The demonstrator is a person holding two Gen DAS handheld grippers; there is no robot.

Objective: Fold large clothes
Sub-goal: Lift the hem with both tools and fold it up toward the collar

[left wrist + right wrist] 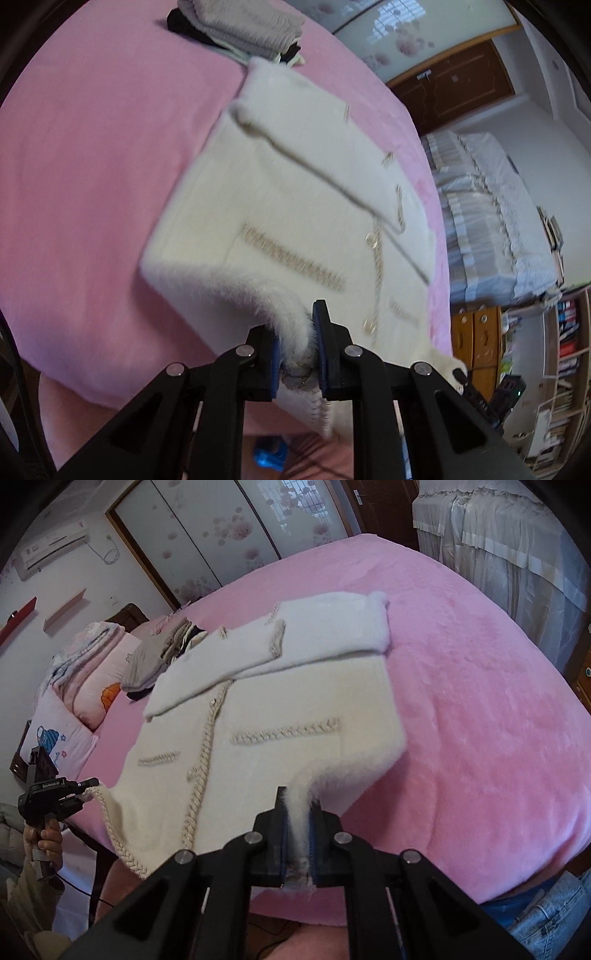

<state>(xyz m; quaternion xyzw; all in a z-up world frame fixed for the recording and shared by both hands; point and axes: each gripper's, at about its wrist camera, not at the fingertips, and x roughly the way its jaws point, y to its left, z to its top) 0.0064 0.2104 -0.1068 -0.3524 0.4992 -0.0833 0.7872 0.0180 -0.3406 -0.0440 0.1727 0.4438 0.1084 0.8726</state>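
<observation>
Already both corners are pinched: the left hand-held gripper [297, 354] and right hand-held gripper [299, 843] are each clamped on the white cardigan's [280, 206] hem, the garment stretching ahead over the pink bed [92, 166]. Fluffy knit could slip free, and uneven lifting would skew the fold.

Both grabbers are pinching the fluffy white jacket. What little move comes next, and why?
Probably carry the pinched hem forward toward the collar end. The left hand-held gripper and right hand-held gripper are each shut on a bottom corner of the white jacket, its sleeves already lie folded across the chest, and the rest lies on the pink bed.
</observation>
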